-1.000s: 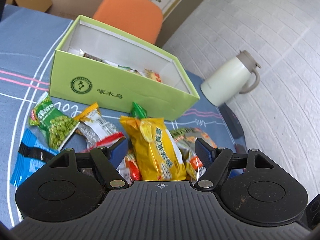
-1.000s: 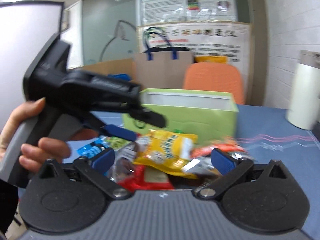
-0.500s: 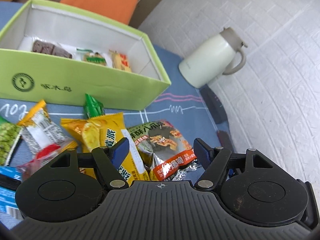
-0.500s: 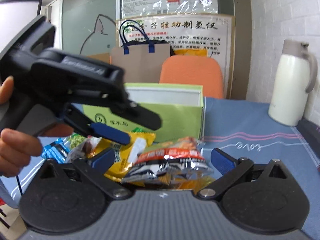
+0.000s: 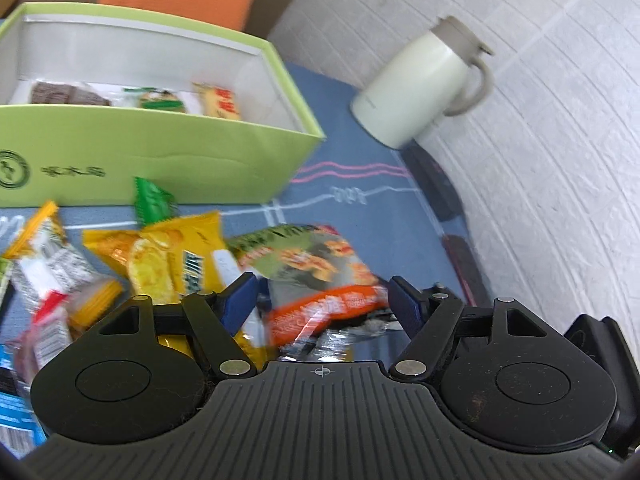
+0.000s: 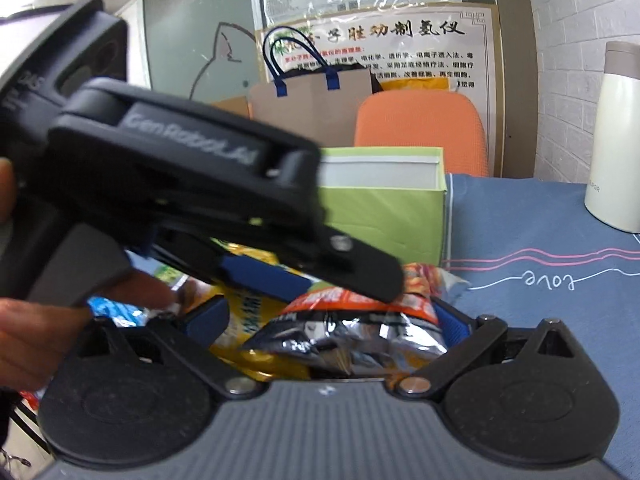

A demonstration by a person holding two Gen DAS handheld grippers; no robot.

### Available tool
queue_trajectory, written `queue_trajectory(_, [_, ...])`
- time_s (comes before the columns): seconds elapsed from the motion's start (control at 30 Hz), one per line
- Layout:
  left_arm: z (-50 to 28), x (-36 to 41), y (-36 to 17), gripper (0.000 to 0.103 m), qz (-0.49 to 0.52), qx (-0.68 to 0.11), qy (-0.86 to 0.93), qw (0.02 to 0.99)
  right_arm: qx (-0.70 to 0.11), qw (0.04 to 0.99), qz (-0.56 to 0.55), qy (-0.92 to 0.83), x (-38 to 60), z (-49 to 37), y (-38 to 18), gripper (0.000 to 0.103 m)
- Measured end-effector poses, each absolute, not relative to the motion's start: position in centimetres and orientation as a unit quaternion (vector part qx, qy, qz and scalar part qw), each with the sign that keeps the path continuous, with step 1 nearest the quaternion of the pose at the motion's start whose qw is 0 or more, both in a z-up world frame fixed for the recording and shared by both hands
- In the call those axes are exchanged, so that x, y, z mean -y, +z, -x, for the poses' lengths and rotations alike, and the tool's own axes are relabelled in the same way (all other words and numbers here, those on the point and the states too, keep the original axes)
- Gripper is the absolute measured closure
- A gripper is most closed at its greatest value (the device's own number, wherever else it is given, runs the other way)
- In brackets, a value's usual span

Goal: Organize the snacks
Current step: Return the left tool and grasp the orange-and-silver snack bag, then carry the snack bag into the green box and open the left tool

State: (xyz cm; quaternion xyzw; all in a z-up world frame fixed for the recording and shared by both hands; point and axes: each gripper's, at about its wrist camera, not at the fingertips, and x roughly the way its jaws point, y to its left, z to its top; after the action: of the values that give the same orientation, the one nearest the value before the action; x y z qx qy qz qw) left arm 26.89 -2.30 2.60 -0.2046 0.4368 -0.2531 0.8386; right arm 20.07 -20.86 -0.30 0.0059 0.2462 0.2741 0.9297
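A blue tablecloth [image 5: 352, 160] covers the table, set against a white brick wall. On it, at the right end of a loose heap of snacks, lies the orange-and-green snack bag [image 5: 316, 276], between the spread fingers of the left gripper [image 5: 322, 300]. That gripper is released and holds nothing. The right gripper [image 6: 320, 320] is also spread wide, with the same bag's silvery end [image 6: 352, 340] lying between its fingers; whether they touch it I cannot tell.

The bag looks light, puffy and crinkly, with a slick foil skin, so a hard squeeze would likely crush what is inside. The flat crimped end seems the safest place to take hold.

Beside it lies a yellow bag [image 5: 176, 260], then smaller packets. Behind stands the open green box [image 5: 168, 156], holding a few wrapped snacks [image 5: 160, 100] along its far wall. A cream jug [image 5: 424, 84] stands well apart.
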Motion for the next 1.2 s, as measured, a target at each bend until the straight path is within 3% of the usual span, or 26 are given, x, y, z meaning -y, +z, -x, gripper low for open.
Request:
queue_trajectory(0.13, [-26.2, 3.2, 2.8, 0.052, 0.207, -0.428, -0.272, 0.837, -0.241, 0.937, -0.016, 0.254, 21.9, -19.1, 0.0, 0.001])
queue_trajectory(0.37, [-25.9, 7.8, 3.1, 0.051, 0.183, -0.426, -0.324, 0.825, -0.236, 0.952, -0.048, 0.190, 25.6, -17.3, -0.6, 0.001])
queue_trajectory(0.67, [-26.5, 12.4, -0.6, 0.051, 0.176, -0.474, -0.344, 0.791, -0.268, 0.949, -0.044, 0.157, 28.5, -16.8, -2.9, 0.002])
queue_trajectory(0.8, [-26.6, 11.4, -0.1, 0.032, 0.179, -0.459, -0.329, 0.806, -0.267, 0.951, -0.053, 0.148, 29.0, -16.9, -3.2, 0.002])
queue_trajectory(0.83, [-26.6, 11.3, 0.1, 0.031, 0.176, -0.456, -0.327, 0.809, -0.266, 0.952, -0.052, 0.142, 29.1, -17.0, -3.3, 0.002])
queue_trajectory(0.97, [-26.9, 12.9, 0.2, 0.035, 0.148, -0.455, -0.334, 0.812, -0.275, 0.950, -0.061, 0.132, 29.6, -17.8, -4.2, 0.002])
queue_trajectory(1.03, [-26.9, 14.0, -0.3, 0.045, 0.131, -0.463, -0.337, 0.810, -0.282, 0.948, -0.065, 0.133, 29.5, -18.2, -4.6, 0.002])
queue_trajectory(1.2, [-26.3, 14.7, -0.9, 0.047, 0.093, -0.451, -0.322, 0.827, -0.285, 0.948, -0.050, 0.134, 29.2, -18.4, -5.4, 0.001])
